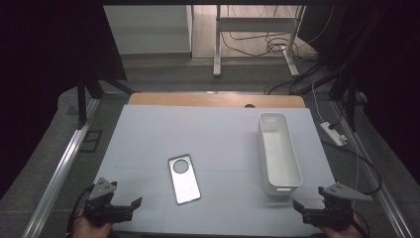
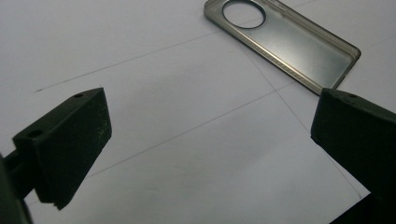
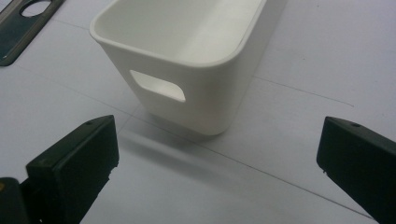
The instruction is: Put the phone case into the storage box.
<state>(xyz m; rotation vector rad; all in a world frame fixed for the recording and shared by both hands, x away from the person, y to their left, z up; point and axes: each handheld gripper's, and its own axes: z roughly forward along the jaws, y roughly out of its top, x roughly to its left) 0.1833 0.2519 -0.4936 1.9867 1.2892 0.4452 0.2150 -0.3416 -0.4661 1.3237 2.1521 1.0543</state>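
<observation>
White table bears clear, round-holed phone case.

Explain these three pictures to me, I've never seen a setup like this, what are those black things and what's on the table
A person sits at a table and holds a hand tool in each hand. Each tool is a gripper with two black fingers that pinch things.

The wide picture comes from a camera above, looking down on the table. The left gripper and right gripper sit at the near edge.

The other two pictures come from small cameras riding on the grippers, looking out between their own fingers.

On the table lie a clear phone case with a round camera hole, flat near the middle, and a long white bin, standing empty on the right.

Both grippers are open and hold nothing. The left one faces the phone case, the right one the bin.
</observation>
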